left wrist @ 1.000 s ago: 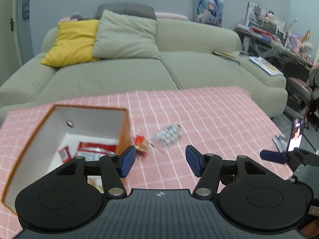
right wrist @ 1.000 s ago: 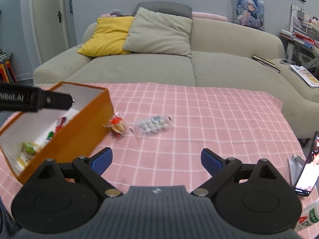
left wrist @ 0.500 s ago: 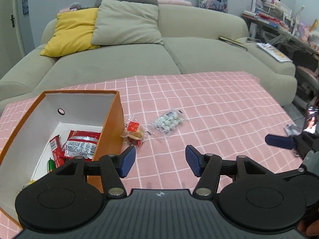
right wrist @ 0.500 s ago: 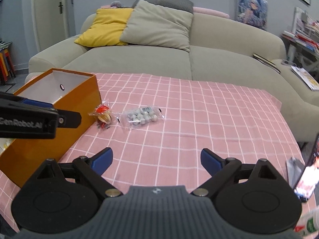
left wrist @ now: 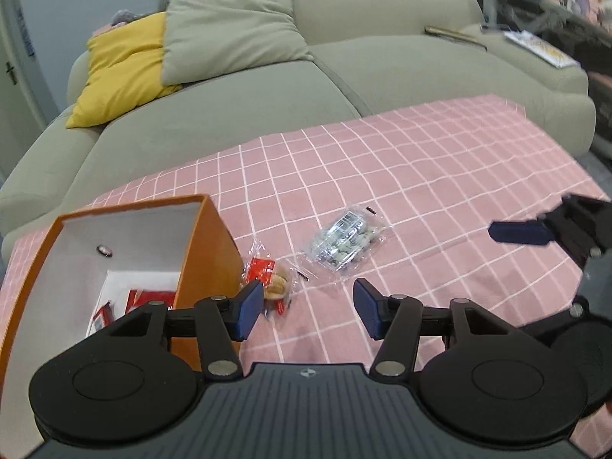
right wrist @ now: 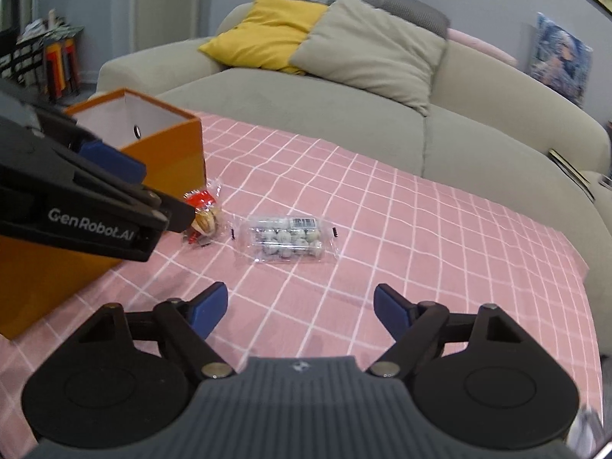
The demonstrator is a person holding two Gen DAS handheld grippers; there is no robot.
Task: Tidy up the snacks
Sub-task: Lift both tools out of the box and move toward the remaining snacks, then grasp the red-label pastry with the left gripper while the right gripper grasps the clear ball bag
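The left hand-held gripper (left wrist: 308, 308) hangs over the counter with the pink checked cloth (left wrist: 440, 176), jaws fairly wide and empty, having just been closing a little. Just ahead of its left blue pad (left wrist: 248, 310) lies a small clear packet with a red label and a brown pastry (left wrist: 267, 279), close beside the open orange cardboard box (left wrist: 208, 252) holding red snack packets (left wrist: 145, 300). Ahead and slightly right lies a clear packet of pale round sweets (left wrist: 346, 243). The right hand-held gripper (right wrist: 300, 306) also stands wide and empty, its jaws having just been closing, with that sweets packet ahead of it
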